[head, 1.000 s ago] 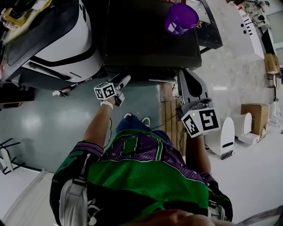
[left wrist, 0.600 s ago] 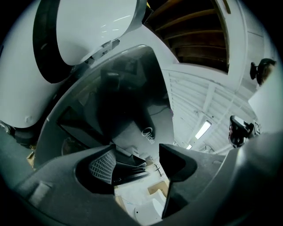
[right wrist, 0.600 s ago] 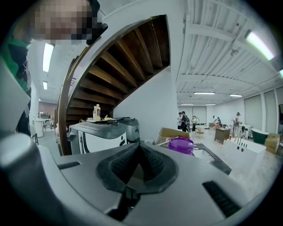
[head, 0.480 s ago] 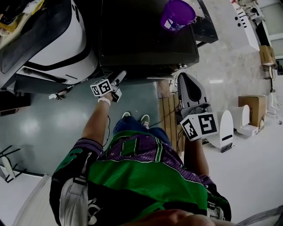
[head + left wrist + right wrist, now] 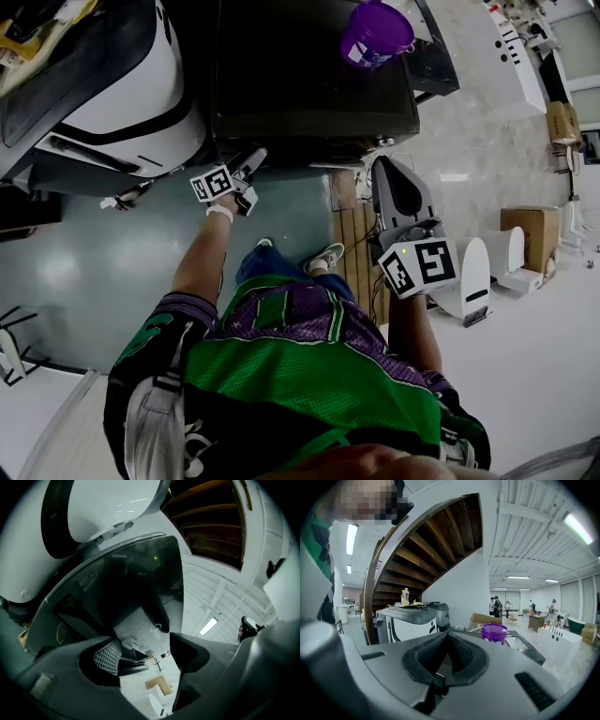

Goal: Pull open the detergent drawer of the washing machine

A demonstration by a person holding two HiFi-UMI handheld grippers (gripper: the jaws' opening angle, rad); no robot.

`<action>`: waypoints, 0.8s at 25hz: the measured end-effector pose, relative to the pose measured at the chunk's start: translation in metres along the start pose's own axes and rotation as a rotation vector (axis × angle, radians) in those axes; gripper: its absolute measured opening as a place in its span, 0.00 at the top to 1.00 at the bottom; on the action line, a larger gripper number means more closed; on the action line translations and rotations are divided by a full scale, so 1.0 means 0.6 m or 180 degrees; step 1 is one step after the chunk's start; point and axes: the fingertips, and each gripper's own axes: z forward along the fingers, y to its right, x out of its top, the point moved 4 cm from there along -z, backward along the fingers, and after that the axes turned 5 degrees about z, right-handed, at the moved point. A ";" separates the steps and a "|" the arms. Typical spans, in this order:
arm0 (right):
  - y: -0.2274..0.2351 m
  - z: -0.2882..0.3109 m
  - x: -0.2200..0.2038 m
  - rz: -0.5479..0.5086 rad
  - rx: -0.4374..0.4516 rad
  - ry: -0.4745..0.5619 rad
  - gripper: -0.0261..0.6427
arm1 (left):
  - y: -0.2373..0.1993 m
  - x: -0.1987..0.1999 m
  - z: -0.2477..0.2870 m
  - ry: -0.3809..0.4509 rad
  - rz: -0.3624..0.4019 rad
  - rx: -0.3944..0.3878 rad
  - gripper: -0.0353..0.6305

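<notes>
The washing machine (image 5: 309,84) is a dark box seen from above in the head view. My left gripper (image 5: 251,169) is level at the left end of its front edge. In the left gripper view the jaws (image 5: 145,656) are apart and opening. The machine's glossy front panel (image 5: 136,583) fills the space ahead, with a thin dark edge in the gap. I cannot tell the drawer's front from the panel, and the pads press on nothing. My right gripper (image 5: 386,169) hangs to the right of the machine, clear of it. Its ribbed pads (image 5: 461,653) meet, with nothing held.
A purple cup (image 5: 375,33) stands on the machine's back right corner. A white and black appliance (image 5: 122,84) sits close on the left. Wooden slats (image 5: 361,244) lie on the floor by the person's shoes. A cardboard box (image 5: 530,234) is at right, and a staircase (image 5: 426,550) rises behind.
The left gripper has rolled slightly at the machine's front edge and hardly shifted. One shoe has stepped to the right. The right gripper has stayed where it was.
</notes>
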 end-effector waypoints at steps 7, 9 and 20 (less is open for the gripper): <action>0.005 -0.013 0.000 -0.0040 0.0043 -0.0026 0.96 | 0.015 -0.007 -0.006 0.0188 -0.0137 -0.0005 0.36; 0.005 -0.014 -0.003 -0.0032 0.0053 -0.0033 0.96 | 0.017 -0.004 -0.005 0.0270 -0.0173 0.0022 0.33; 0.001 -0.016 -0.020 0.0051 0.0107 -0.0036 0.96 | 0.018 0.011 0.002 0.0780 -0.0722 0.0338 0.26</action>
